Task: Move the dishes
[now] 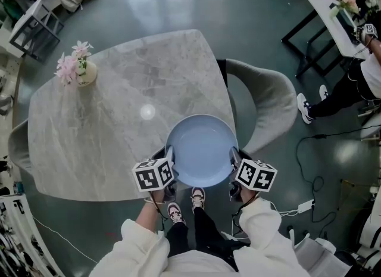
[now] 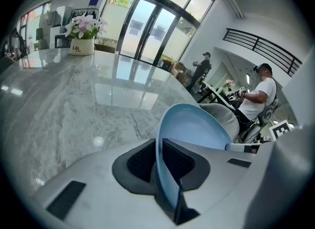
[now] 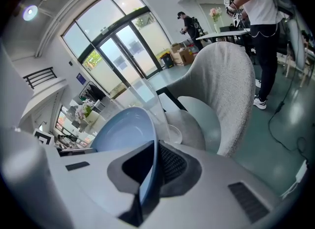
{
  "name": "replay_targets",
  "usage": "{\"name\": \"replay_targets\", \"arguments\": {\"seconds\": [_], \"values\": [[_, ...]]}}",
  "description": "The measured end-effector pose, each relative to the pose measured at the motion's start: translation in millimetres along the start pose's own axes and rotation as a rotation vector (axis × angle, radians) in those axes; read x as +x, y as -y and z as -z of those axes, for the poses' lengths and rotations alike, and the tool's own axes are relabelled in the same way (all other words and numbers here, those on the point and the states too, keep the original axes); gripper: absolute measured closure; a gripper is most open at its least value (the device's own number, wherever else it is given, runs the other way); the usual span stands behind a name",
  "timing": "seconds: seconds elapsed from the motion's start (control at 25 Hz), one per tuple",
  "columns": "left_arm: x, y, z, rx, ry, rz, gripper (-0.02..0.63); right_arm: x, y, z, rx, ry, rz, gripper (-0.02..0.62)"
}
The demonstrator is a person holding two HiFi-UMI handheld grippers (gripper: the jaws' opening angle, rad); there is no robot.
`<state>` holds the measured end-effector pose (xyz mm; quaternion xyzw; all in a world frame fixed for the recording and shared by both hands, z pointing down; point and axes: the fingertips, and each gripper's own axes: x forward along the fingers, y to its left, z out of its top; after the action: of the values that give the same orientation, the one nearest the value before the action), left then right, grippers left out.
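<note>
A pale blue plate [image 1: 201,149] hangs over the near right corner of the marble table [image 1: 107,127]. My left gripper [image 1: 169,161] is shut on the plate's left rim, and my right gripper [image 1: 233,161] is shut on its right rim. In the left gripper view the plate [image 2: 194,129] stands edge-on between the ribbed pads [image 2: 143,160]. The right gripper view shows the plate [image 3: 123,134] pinched the same way between that gripper's pads [image 3: 172,164]. The plate is empty.
A small vase of pink flowers [image 1: 80,66] stands at the table's far left. A grey padded chair [image 1: 268,100] sits close against the table's right side. Cables and a power strip [image 1: 306,205] lie on the floor at right, near another person [image 1: 351,85].
</note>
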<state>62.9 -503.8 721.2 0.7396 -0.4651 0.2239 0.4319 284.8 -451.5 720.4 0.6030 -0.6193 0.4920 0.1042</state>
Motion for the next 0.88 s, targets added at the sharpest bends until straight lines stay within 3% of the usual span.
{"name": "replay_targets", "arguments": {"seconds": [0.32,0.56,0.88], "values": [[-2,7,-1,0.017,-0.004,0.017,0.519,0,-3,2,-0.017,-0.011,0.015,0.520],[-9,8,-6,0.042,0.014,0.004,0.486,-2,-7,-4,-0.033,0.009,0.025,0.440],[-27,3,-16,0.049,0.040,-0.001,0.466,-15,-2,-12,-0.038,0.061,0.078,0.414]]}}
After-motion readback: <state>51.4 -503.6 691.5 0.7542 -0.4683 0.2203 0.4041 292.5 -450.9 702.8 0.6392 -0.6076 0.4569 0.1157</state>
